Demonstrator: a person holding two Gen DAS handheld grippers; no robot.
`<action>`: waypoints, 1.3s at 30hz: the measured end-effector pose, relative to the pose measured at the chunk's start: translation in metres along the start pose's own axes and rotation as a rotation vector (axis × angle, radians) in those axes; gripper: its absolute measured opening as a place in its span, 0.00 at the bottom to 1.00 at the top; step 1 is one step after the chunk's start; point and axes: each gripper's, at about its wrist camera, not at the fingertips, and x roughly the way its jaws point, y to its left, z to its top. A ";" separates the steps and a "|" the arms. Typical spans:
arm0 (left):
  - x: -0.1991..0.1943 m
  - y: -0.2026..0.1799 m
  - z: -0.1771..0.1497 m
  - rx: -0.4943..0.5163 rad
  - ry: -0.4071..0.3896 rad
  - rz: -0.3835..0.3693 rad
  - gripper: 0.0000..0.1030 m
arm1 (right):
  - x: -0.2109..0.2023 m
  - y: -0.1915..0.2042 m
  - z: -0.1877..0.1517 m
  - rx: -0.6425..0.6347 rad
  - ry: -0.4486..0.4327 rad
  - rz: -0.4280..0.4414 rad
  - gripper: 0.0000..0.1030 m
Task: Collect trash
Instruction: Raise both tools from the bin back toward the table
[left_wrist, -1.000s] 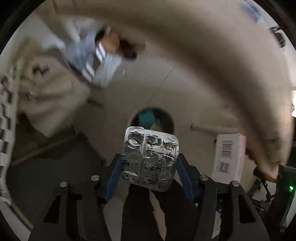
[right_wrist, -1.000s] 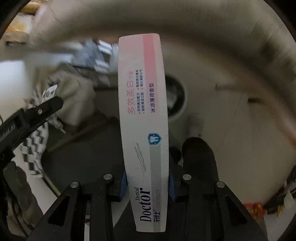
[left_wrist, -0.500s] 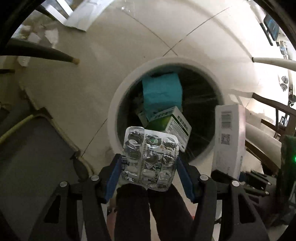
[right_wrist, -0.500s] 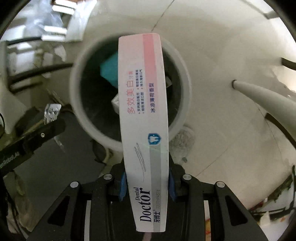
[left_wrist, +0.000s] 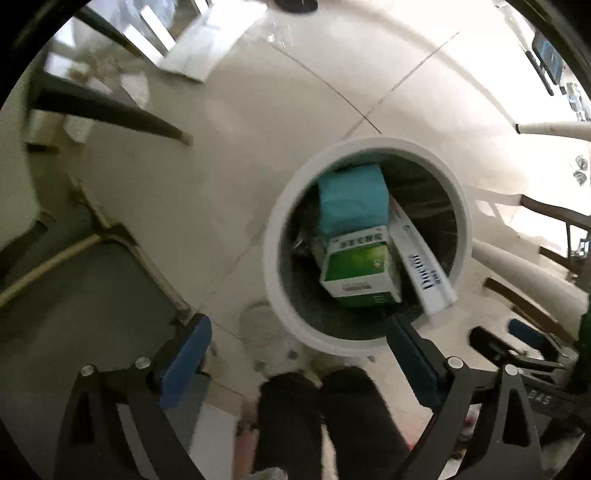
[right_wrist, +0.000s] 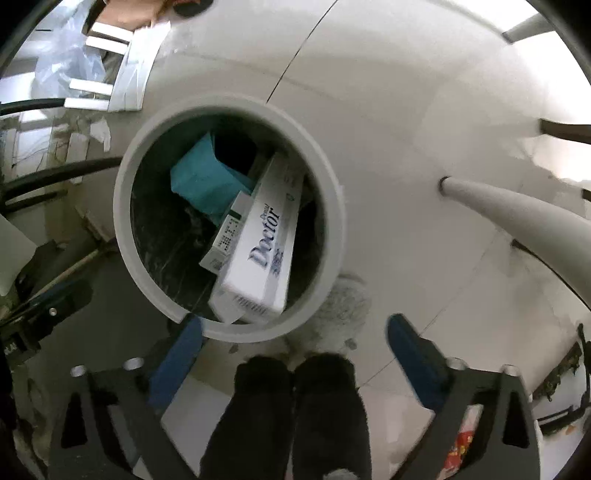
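Observation:
A white round bin (left_wrist: 275, 236) stands on the pale floor below both grippers. In it lie a teal packet (left_wrist: 351, 199), a green box (left_wrist: 360, 269) and a white toothpaste box (left_wrist: 421, 262) that leans on the rim. My left gripper (left_wrist: 297, 339) hangs over the near rim; its jaws are opening, with nothing between them. The blister pack is hidden from view. In the right wrist view the toothpaste box (right_wrist: 264, 251) lies slanted inside the bin (right_wrist: 332, 184), loose from my right gripper (right_wrist: 291, 343). That gripper's jaws are also opening and hold nothing.
The person's dark shoes (right_wrist: 295, 406) stand just in front of the bin. A white furniture leg (right_wrist: 517, 214) slants in at the right and dark legs (left_wrist: 110, 110) at the left. A grey mat (left_wrist: 74, 295) covers the floor to the left.
Both grippers sank toward the bin and opened. The blister pack has left the left jaws, and the toothpaste box has dropped from the right jaws into the bin.

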 end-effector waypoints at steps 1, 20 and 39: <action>-0.007 -0.001 -0.005 0.011 -0.021 0.019 0.94 | -0.006 0.003 -0.005 0.001 -0.018 -0.002 1.00; -0.118 -0.006 -0.083 0.048 -0.161 0.124 0.94 | -0.118 0.021 -0.088 0.054 -0.185 -0.050 1.00; -0.343 -0.015 -0.184 0.069 -0.293 0.133 0.94 | -0.370 0.058 -0.220 0.081 -0.280 0.050 1.00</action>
